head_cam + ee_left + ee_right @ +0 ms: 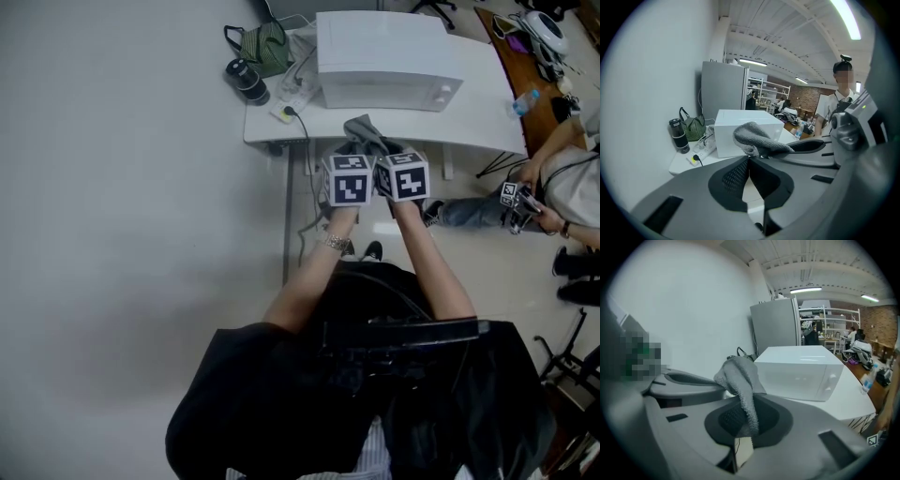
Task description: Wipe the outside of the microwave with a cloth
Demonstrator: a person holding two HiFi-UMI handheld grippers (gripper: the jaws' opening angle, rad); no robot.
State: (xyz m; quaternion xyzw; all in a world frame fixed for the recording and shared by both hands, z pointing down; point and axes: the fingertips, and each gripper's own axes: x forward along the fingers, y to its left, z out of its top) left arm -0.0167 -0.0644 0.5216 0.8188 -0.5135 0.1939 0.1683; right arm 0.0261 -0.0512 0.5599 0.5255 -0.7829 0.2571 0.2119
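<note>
Table in white carries the microwave, which the cloth is not touching. The cloth is held in the air near the table's front edge, between the two grippers. Wiping looks not yet begun, so I judge this to be the approach. The next move calls for carrying the cloth forward onto the microwave's top or face and pressing it flat. Both forearms reach ahead with wrists close and grippers side by side. The right gripper is clamped on a hanging fold. The left gripper has its jaws closed, seemingly nipping the cloth's edge at the tips.
</note>
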